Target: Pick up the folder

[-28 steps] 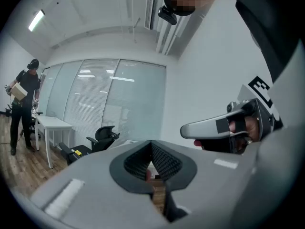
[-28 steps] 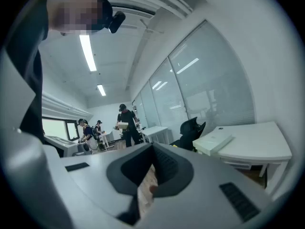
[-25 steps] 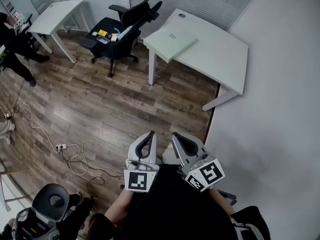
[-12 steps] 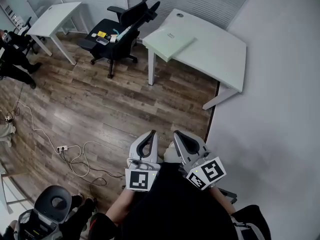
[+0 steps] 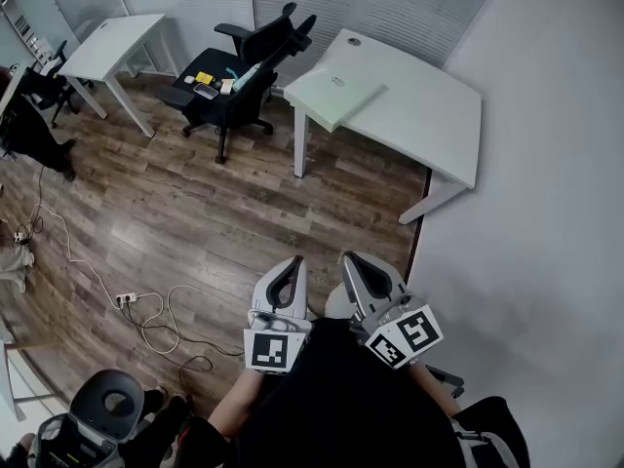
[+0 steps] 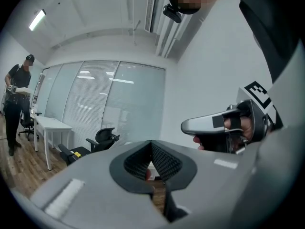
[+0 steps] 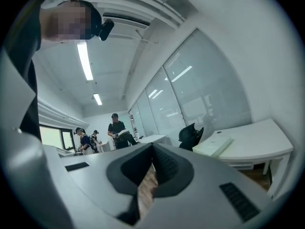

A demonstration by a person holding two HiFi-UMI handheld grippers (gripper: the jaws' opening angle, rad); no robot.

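The pale green flat folder (image 5: pixel 336 88) is lying on the white curved-edge desk surface (image 5: pixel 419 115), right at the corner nearest the room, above one of the legs; nothing is touching it, and it's well apart from both grippers. In the right gripper view I get it from the side, flat on that surface, off to the right of the jaws.

Just left of the surface there's a black office chair (image 5: pixel 252 61) with a few small bits on the seat, one of them yellow; I can't tell what they are. Further left is a second, smaller white table (image 5: pixel 109 39), and a person (image 5: pixel 27 115) in dark clothes stands at the left edge of the head view. Slatted blinds (image 5: pixel 390 3) run behind the furniture and a plain white wall (image 5: pixel 546 222) fills the right side.

Between all that and me it's brown wood-plank floor (image 5: pixel 205 203), with a white power strip (image 5: pixel 127 299) and a looping white cable (image 5: pixel 161 315) down at the lower left.

The left gripper (image 5: pixel 292 262) and right gripper (image 5: pixel 349 259) sit side by side at the bottom of the head view, held close in and pointing out level across the room toward the surface. Left one has its jaws closed tip to tip with nothing in them; right one looks the same, tips meeting and empty, only floor showing through the gap behind the pads.
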